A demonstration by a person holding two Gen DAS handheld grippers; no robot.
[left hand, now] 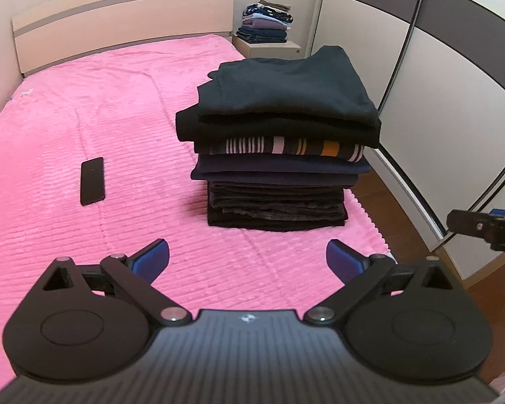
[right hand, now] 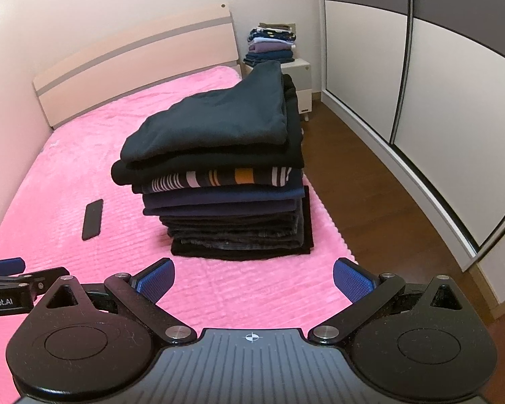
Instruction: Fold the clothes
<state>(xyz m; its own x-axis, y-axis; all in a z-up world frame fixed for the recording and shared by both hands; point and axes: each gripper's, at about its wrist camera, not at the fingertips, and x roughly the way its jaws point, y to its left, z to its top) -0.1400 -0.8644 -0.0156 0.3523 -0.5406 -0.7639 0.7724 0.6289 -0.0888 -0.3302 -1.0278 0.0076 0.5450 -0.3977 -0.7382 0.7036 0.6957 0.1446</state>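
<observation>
- My left gripper has its blue pads spread wide with nothing between them; my right gripper is spread the same way, also empty.
- The stack of folded clothes sits on the pink bedspread, straight ahead of my left fingers and just beyond their tips; from my right fingers it lies ahead and slightly to the left.
- Every garment in it already lies folded flat. No loose garment shows on the bed, so this fits either a pause between garments or the end of the pile — I cannot tell which.
- Handling, as I judge it: the cloth is soft and limp, each piece light, the whole stack heavy and liable to slide. The dark top garment looks thick; I would pinch it at a near folded edge, one gripper toward each corner.
- Count: one stack here, roughly eight to ten layers — the dark edges blur together. One striped garment sits in the upper half.
- One black phone lies ahead and left of my left fingers.
- One second stack of folded clothes rests on the nightstand, far beyond both fingertips.
</observation>
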